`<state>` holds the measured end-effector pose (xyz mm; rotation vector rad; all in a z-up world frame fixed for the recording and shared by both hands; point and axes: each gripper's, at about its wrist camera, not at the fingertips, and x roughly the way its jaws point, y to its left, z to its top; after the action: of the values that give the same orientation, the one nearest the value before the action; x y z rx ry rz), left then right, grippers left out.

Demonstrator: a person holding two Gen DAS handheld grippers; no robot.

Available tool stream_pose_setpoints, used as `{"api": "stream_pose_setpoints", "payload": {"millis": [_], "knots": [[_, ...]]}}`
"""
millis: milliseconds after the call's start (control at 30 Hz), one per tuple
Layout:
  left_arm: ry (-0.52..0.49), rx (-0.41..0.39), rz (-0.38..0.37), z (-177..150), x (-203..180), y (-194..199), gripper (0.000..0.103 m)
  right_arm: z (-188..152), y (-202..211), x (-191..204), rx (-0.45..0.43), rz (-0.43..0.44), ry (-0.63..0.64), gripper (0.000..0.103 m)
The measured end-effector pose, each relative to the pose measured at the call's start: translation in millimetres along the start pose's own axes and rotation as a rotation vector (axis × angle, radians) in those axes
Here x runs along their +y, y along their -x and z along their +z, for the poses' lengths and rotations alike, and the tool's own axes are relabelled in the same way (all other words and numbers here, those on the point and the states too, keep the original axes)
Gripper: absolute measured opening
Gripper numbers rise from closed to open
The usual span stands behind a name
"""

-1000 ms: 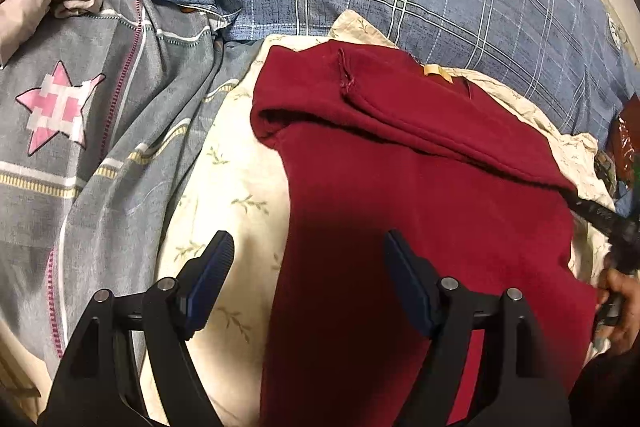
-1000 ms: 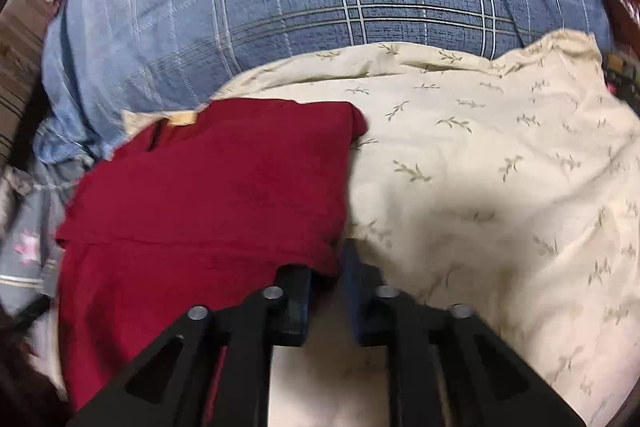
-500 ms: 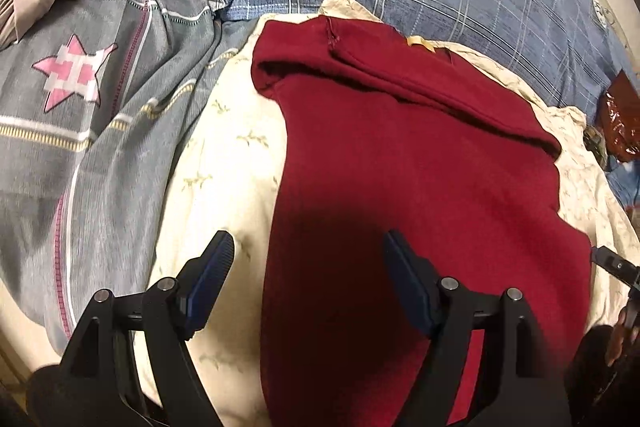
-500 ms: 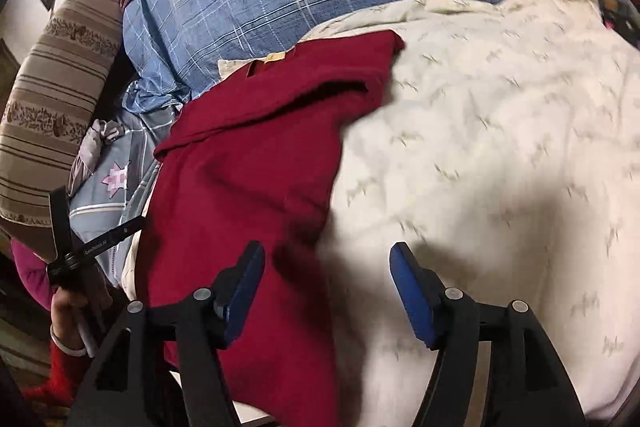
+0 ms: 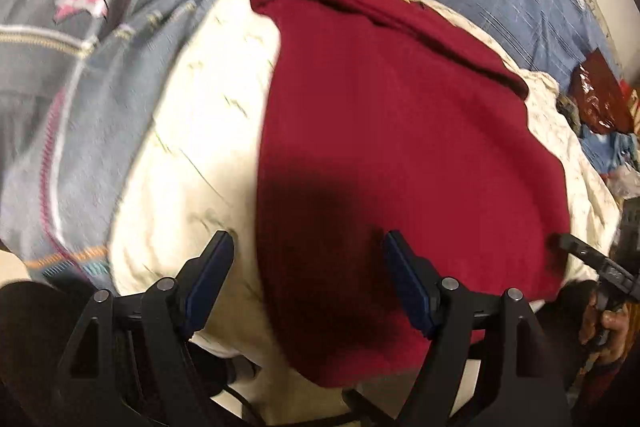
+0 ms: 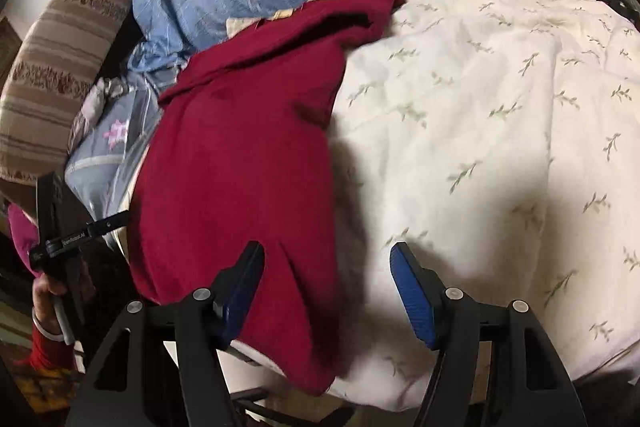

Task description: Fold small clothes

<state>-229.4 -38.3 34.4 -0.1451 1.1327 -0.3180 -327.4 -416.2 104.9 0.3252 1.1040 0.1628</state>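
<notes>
So we count one red garment (image 5: 400, 131) and two grippers.
We hold the left gripper (image 5: 306, 283) and right gripper (image 6: 326, 289) open, empty, over its near hem on the cream cloth (image 6: 500, 131).

Left gripper (image 5: 308, 279) angled steeply down, jaws wide apart, blue pads (image 5: 408, 291) clear of any contact. Right gripper (image 6: 326, 287) same pitch, jaws well apart, nothing pinched. Each is held by a hand (image 6: 48, 291) at the handle, red sleeve (image 6: 44, 347) on the left wrist.
</notes>
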Motion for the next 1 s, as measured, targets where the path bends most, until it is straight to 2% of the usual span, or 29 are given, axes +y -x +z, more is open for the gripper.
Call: {"api": "stream_pose_setpoints", "payload": {"millis": [167, 267, 400, 567, 833, 1000], "knots": [[-0.051, -0.045, -0.001, -13.1, -11.4, -6.2, 0.086, -11.5, -9.7, 20.6, 0.025, -0.085, 0.080, 0.065], [-0.087, -0.034, 0.023, -10.6, -19.5, -12.0, 0.087, -15.8, -8.8, 28.8, 0.021, -0.087, 0.070, 0.066], [-0.085, -0.009, 0.001, -4.3, -17.2, -13.1, 0.087, -23.8, -9.1, 28.6, 0.007, -0.108, 0.028, 0.066], [-0.072, 0.001, -0.007, -6.8, -15.9, -12.6, 0.088, -27.7, -8.9, 24.6, 0.009, -0.068, -0.046, 0.067], [-0.068, 0.051, -0.019, -23.3, -18.7, -9.6, 0.088, -25.8, -11.1, 29.7, 0.031, -0.048, -0.025, 0.068], [0.026, 0.038, -0.058, -26.2, -1.2, 2.3, 0.088, -21.5, -13.5, 29.4, 0.034, -0.008, -0.009, 0.068]]}}
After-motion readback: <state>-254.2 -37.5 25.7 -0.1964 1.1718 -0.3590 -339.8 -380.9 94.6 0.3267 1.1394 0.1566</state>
